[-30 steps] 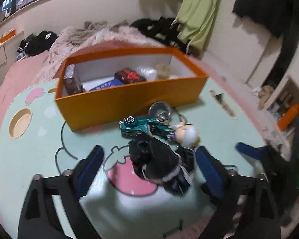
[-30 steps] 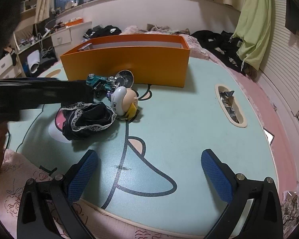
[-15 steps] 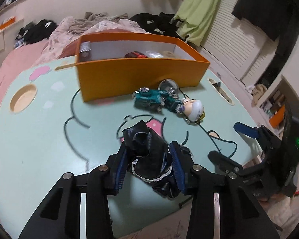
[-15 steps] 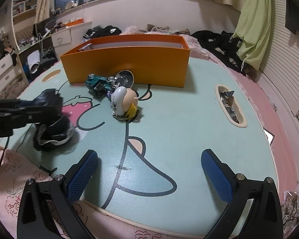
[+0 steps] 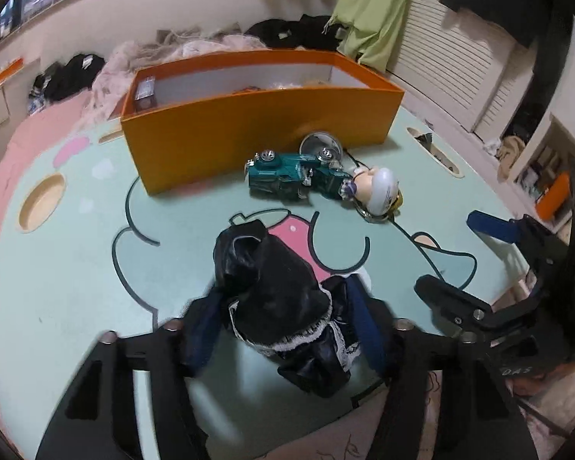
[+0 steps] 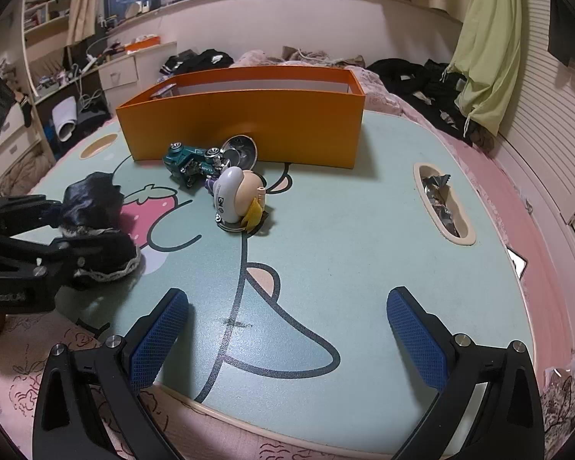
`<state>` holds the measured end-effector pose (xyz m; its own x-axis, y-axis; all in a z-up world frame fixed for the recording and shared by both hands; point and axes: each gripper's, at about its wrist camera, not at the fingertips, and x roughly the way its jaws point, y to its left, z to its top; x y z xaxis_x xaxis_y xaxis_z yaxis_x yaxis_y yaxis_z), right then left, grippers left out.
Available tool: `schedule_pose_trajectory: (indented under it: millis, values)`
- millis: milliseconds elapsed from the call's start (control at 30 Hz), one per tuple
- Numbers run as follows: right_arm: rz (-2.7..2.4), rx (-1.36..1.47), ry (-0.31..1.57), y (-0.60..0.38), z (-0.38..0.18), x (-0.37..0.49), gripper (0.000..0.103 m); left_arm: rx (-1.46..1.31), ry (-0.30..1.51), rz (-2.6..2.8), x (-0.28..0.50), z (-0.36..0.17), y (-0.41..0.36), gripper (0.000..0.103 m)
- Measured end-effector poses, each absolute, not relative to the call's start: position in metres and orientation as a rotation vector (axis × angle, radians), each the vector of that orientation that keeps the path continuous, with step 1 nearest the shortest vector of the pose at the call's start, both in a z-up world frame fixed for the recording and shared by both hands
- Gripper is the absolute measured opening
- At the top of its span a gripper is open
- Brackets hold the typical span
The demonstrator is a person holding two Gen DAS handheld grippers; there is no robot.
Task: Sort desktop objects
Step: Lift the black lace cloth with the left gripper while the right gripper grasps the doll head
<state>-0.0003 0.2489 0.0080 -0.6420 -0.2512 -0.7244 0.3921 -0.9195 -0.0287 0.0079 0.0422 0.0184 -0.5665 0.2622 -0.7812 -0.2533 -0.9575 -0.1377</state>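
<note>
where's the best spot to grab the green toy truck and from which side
Judging by its pose, grip the green toy truck across its narrow body, mid-length, coming from above. It lies tipped on its side, wheels showing, close to the orange box and touching the figurine, so the ends are crowded.

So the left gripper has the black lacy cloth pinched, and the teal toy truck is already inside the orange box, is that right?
Not quite. The left gripper does have the black lacy cloth pinched, but the teal toy truck is not inside the orange box; it lies on the table just in front of the box. The left wrist view shows this.
</note>
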Motion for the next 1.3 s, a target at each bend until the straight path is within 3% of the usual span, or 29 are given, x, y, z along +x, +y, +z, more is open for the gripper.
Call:
schedule_pose_trajectory:
  millis: [100,400,500,633,733,767,833,1100,1300]
  values:
    - [-2.549,1.083,0.256,0.248,0.009,0.0,0.103,-1.253,-0.009,2.547,0.011,0.019,0.043,0.038]
    - [-2.523,1.037,0.09,0.257,0.029,-0.007,0.097,-1.231,-0.098,2.559,0.013,0.018,0.032,0.037]
    - [-2.514,1.006,0.132,0.243,0.037,-0.015,0.097,-1.229,-0.094,2.568,0.014,0.018,0.032,0.037]
    - [-2.487,1.004,0.226,0.215,0.043,-0.03,0.084,-1.224,-0.099,2.573,0.015,0.018,0.031,0.037]
    - [-2.447,1.01,0.231,0.204,0.044,-0.046,0.082,-1.221,-0.114,2.573,0.015,0.019,0.029,0.037]
    - [-2.429,1.034,0.233,0.202,0.041,-0.051,0.079,-1.221,-0.118,2.57,0.015,0.019,0.028,0.037]
    - [-2.408,1.094,0.245,0.2,0.034,-0.06,0.034,-1.214,-0.13,2.569,0.015,0.02,0.026,0.037]
    - [-2.378,1.071,0.143,0.223,0.029,-0.043,0.034,-1.153,-0.183,2.58,0.02,0.033,0.016,0.037]
    - [-2.377,0.988,0.031,0.242,0.058,-0.033,0.034,-1.103,-0.193,2.587,0.016,0.051,0.013,0.037]
